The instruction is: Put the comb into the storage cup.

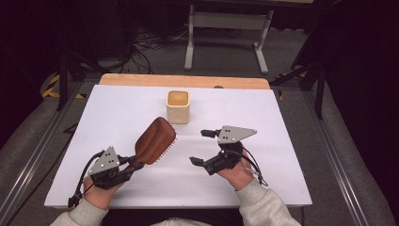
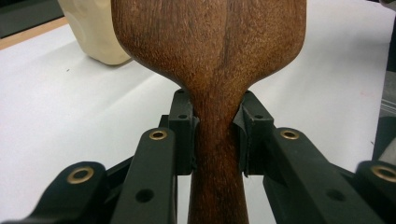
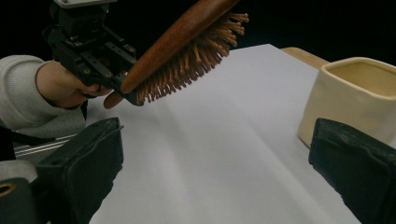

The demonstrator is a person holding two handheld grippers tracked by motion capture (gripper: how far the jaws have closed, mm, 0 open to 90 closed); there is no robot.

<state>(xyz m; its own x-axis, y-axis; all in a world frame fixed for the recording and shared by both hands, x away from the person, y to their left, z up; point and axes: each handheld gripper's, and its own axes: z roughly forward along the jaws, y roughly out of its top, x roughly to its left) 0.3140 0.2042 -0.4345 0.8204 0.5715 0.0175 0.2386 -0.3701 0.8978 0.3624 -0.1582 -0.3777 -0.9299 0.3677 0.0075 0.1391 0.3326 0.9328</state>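
Left gripper (image 1: pixel 134 165) clamped on neck of wooden hairbrush (image 1: pixel 155 140), head raised clear of white table (image 1: pixel 282 117), bristles (facing right) toward right gripper (image 1: pixel 198 147). Right gripper jaws spread wide, nothing between. Cream cup (image 1: pixel 178 106) beyond, near far edge, apart from both.

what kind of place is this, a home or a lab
Most likely a lab or recording studio: a white work table ringed by dark curtains, loose cables on the grey floor, and metal frame legs behind.
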